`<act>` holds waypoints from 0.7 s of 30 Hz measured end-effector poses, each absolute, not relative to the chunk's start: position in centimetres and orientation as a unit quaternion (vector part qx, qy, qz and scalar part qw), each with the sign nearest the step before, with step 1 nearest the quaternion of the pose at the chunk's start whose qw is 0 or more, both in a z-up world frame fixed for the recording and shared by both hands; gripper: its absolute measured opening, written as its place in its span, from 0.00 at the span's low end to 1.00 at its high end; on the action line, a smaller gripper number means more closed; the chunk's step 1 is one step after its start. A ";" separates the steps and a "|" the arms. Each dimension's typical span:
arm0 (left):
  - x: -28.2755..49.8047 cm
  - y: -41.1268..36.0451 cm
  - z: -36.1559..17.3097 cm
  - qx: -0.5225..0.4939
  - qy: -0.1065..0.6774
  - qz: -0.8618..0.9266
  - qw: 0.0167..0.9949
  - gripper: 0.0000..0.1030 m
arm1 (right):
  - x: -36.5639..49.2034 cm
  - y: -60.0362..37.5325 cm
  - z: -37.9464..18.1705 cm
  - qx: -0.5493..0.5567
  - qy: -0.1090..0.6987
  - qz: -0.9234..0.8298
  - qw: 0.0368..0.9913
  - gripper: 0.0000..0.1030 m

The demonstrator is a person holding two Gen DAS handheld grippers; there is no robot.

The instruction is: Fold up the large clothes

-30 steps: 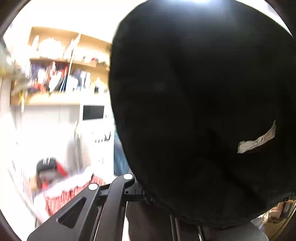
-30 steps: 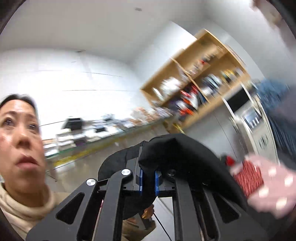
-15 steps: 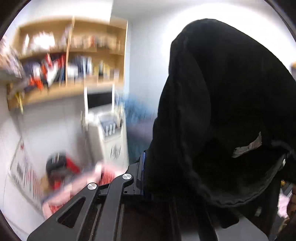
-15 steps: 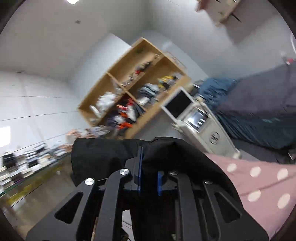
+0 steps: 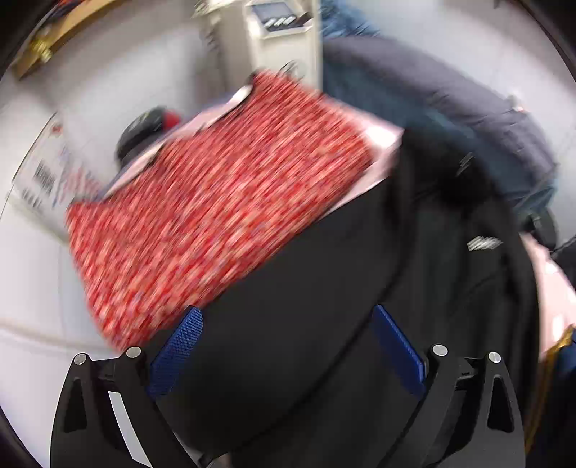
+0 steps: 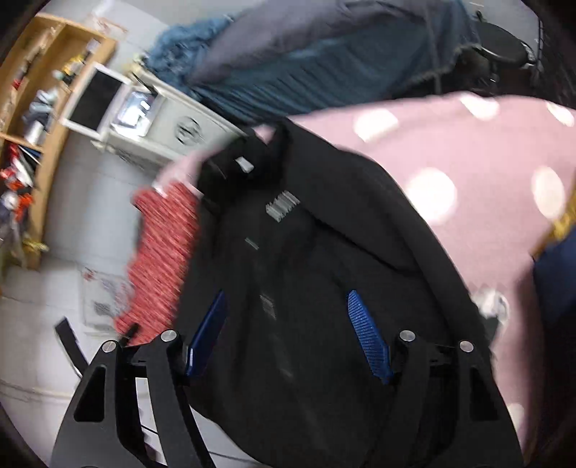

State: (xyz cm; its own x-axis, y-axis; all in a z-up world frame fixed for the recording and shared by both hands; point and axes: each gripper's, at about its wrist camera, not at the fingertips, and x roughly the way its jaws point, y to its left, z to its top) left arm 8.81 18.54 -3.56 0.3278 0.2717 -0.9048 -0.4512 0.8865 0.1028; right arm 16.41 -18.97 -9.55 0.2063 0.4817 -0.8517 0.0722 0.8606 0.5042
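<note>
left gripper [image 5: 288, 349] tilted downward over the black garment [image 5: 324, 306], jaws opening wide, blue pads [image 5: 180, 345] clear of the cloth lying between them. garment lies partly over a red patterned cloth [image 5: 216, 201] — pink bedding [image 5: 550, 284] shows at right, a white machine [image 5: 273, 32] beyond.

right gripper [image 6: 288, 334] angled steeply down, jaws opening, the same garment between but not pinched. this view alone shows the pink white-dotted spread [image 6: 468, 172] beside the garment, grey labels [image 6: 282, 205] on it, a blue blanket [image 6: 324, 72] and a wooden shelf [image 6: 46, 108] — all motion-blurred.
</note>
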 end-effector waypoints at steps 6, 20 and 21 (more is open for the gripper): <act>-1.2 28.4 -11.6 -0.064 0.570 0.294 0.765 0.91 | 9.9 -23.0 -12.9 0.127 0.643 0.085 0.750 0.68; -4.8 22.8 -17.3 0.069 0.591 0.254 0.763 0.94 | 2.9 -23.8 -18.0 0.139 0.696 0.091 0.699 0.68; -4.5 22.5 -18.3 0.077 0.596 0.250 0.759 0.94 | 2.8 -23.3 -17.7 0.130 0.695 0.096 0.701 0.68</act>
State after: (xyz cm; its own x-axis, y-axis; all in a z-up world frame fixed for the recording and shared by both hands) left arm -4.54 22.46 -18.29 0.1633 0.4710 -0.8669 -0.2883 0.8631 0.4146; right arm 2.84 -23.32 -17.70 0.0159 0.3152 -0.9489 0.0450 0.9478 0.3156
